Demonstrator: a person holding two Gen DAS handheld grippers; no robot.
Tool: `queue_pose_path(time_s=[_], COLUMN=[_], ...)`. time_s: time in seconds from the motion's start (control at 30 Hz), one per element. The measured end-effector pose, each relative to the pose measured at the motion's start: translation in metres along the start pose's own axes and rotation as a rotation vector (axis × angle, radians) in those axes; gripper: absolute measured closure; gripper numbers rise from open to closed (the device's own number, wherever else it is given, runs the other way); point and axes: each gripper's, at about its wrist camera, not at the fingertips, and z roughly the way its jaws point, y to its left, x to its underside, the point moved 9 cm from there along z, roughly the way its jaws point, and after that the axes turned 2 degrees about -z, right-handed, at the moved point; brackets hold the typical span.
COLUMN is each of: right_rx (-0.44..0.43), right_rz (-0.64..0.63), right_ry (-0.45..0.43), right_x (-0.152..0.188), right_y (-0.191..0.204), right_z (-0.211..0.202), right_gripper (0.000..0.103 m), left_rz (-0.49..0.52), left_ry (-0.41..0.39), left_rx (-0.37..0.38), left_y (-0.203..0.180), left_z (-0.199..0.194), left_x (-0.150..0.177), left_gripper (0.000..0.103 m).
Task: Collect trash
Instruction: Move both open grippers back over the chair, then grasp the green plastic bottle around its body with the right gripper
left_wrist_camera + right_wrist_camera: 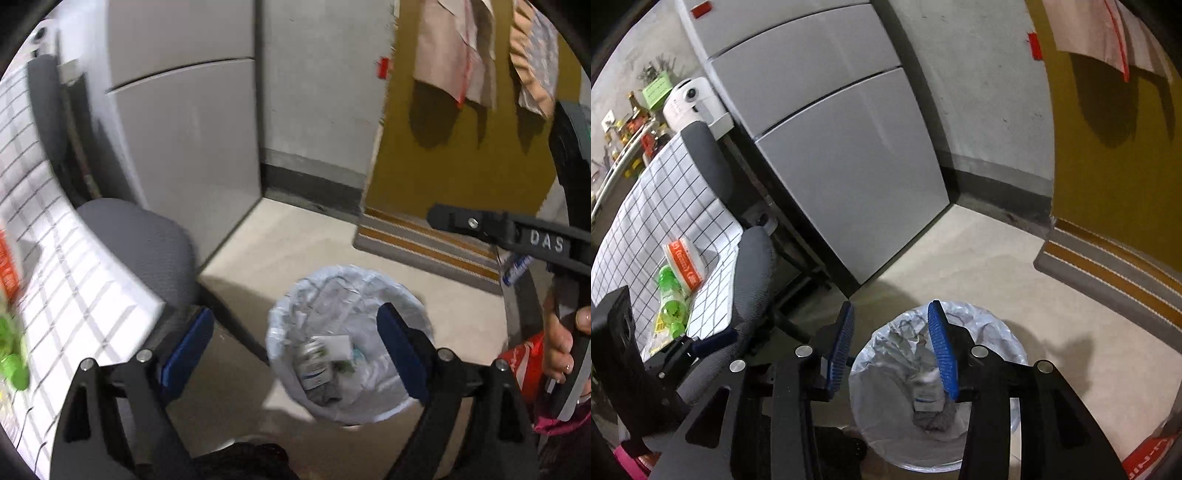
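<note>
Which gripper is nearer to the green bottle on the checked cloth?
Left. The left gripper hangs beside the table edge, with the green bottle close on its left. The right gripper is farther away, over the trash bin.

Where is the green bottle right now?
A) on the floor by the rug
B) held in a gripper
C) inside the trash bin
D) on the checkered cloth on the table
D: the green bottle lies on the checkered cloth beside an orange-and-white packet, while both grippers are open and hold nothing above the trash bin.
</note>
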Motion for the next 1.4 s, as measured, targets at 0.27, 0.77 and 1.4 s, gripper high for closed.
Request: queue_pose_path(time_s=[0.27,0.77,1.4], right_rx=[-0.063,-0.312,-0.351], right_rz=[-0.109,-0.452,-0.709], right_ry=[-0.019,0.030,0.135], right_x=[-0.006,0.015,0.038], right_y=[0.063,0.273,0.421], right_z=[-0.014,0.001,0.113], right_gripper=[0.059,0.044,0.022], left_rz=[-0.088,-0.376,-0.647], left_ry=[-0.088,-0.151,-0.130], left_rx=[-0.119,-0.437,-0.664], left_y=[0.055,0.201,0.335], left_z=[-0.057,-0.182,-0.234], left_x=[0.003,0.089,0.139], left_gripper=[0.016,0.016,0.016])
